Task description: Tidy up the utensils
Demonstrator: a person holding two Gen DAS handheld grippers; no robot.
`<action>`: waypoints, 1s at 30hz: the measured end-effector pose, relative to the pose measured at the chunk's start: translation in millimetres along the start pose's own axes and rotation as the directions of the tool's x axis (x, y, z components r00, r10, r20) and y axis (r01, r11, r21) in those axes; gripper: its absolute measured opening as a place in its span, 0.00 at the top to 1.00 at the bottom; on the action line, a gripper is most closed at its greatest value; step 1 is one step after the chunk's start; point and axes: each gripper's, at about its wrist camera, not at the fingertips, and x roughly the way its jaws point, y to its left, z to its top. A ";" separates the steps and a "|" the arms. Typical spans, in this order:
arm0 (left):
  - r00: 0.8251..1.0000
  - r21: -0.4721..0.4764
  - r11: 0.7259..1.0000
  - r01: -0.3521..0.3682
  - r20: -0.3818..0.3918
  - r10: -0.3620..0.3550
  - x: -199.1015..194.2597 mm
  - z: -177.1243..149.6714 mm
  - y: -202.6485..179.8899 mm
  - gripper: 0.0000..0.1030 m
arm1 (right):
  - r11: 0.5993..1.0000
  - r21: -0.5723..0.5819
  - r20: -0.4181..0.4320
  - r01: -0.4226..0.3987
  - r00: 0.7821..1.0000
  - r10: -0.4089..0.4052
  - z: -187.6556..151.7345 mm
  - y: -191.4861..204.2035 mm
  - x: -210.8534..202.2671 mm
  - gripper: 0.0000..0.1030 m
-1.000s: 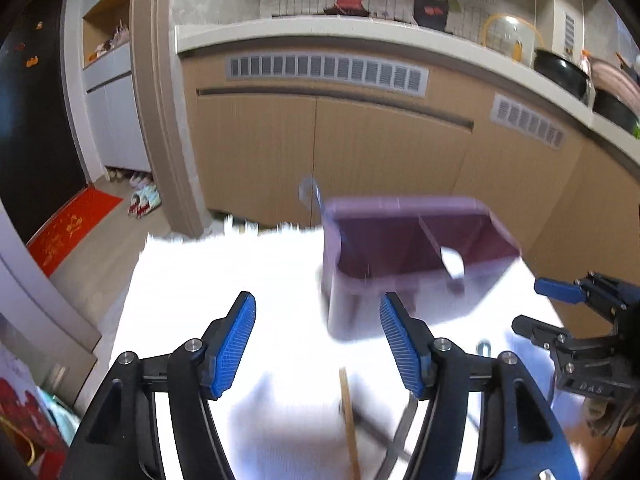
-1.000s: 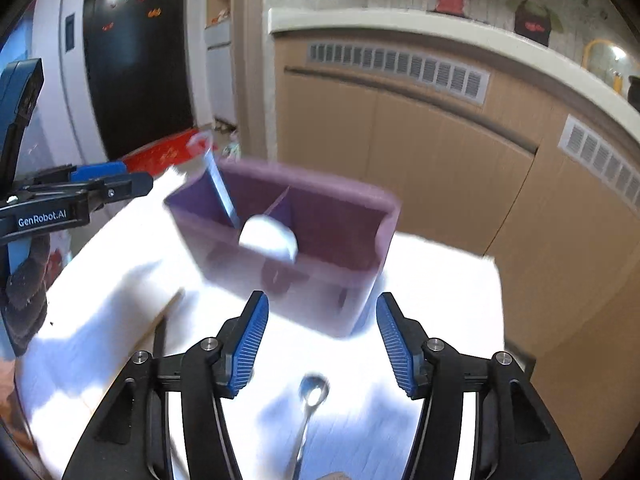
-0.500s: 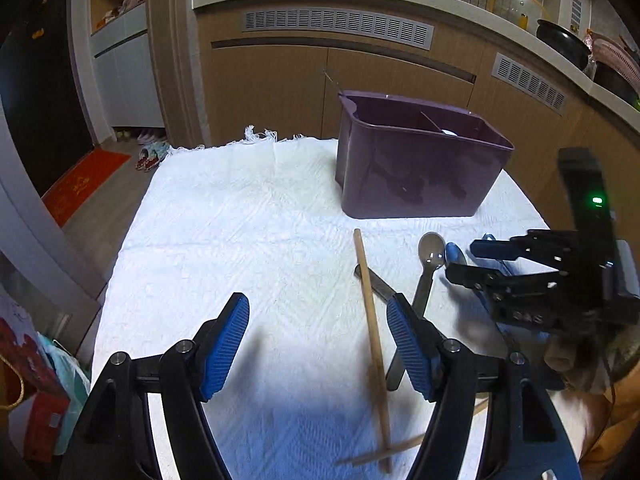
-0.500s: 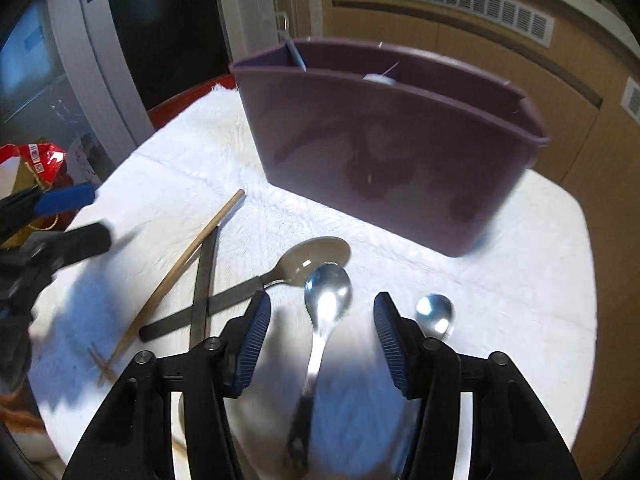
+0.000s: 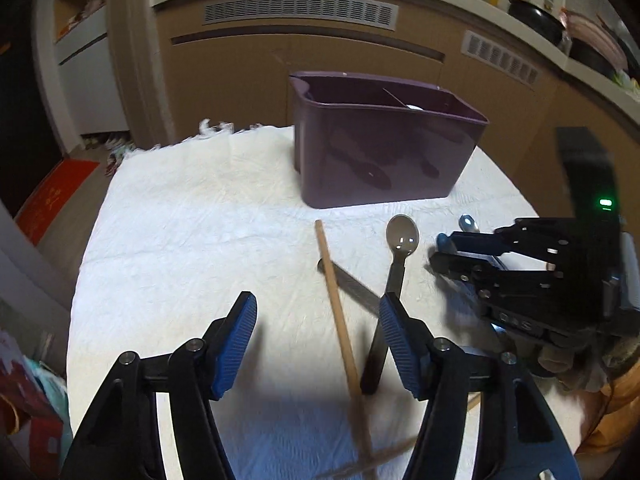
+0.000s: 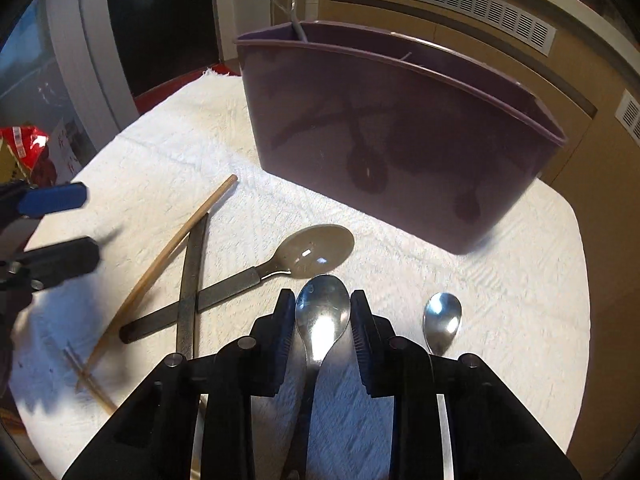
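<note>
Two claws were down by the spoons. My right claw [image 6: 322,326] had been closing around the steel spoon [image 6: 322,316], pads just beside it, not squeezing. Left claw [image 5: 316,330] stood apart, empty. Next: pinch, lift toward the purple caddy [image 6: 400,140] ahead.

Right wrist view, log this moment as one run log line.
right gripper: fingers just closing around steel spoon, grip unconfirmed | left gripper: open over chopstick | purple caddy: upright on cloth
</note>
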 end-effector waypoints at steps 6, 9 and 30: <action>0.995 0.018 1.000 -0.017 -0.099 0.019 39.2 33.6 -2.6 0.68 | 0.999 0.040 0.078 -0.027 0.997 0.024 -6.9 -7.8 -34.4 0.72; 0.986 0.012 0.999 -0.045 -0.159 0.047 61.5 47.0 -1.9 0.68 | 0.998 0.053 0.104 -0.046 0.994 0.041 -10.1 -13.1 -47.2 0.72; 0.995 -0.018 0.997 -0.079 -0.068 0.077 51.5 47.2 -16.3 0.94 | 0.996 0.090 0.156 -0.025 0.988 0.011 -17.4 -21.5 -85.4 0.72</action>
